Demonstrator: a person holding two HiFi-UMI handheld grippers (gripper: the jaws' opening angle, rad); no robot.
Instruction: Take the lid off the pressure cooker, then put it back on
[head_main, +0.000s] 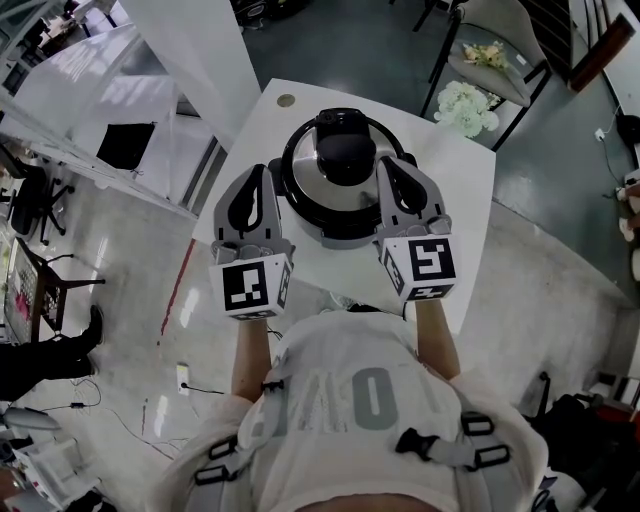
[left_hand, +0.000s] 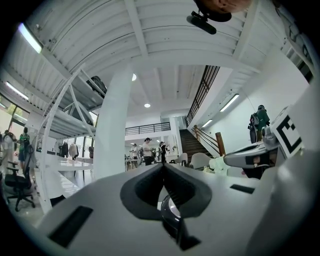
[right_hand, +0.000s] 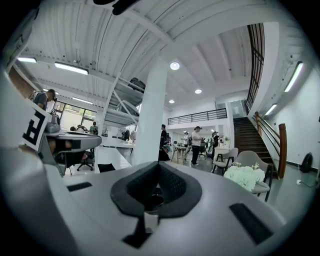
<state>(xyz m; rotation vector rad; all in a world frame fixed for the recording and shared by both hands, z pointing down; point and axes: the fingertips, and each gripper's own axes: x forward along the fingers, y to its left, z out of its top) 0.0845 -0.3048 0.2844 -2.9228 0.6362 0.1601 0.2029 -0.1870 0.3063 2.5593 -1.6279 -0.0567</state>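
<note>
Lid position: the round steel lid with black centre knob (head_main: 343, 158) sits on the black-and-steel pressure cooker (head_main: 340, 228), which stands on the white table (head_main: 462, 170). That fits a lid never lifted or one set back; we cannot tell which. We find the left gripper (head_main: 262, 180) and right gripper (head_main: 386, 172) flanking the pot, both clenched on nothing. Risk, in our judgement: shut jaws brushing the wall could shove the pot across the tabletop.

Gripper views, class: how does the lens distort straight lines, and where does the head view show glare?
Left gripper view: fisheye bows the white pillar, corners black. Right gripper view: ceiling beams curve. Head view: a highlight arcs along the pressure cooker lid, left rim.
</note>
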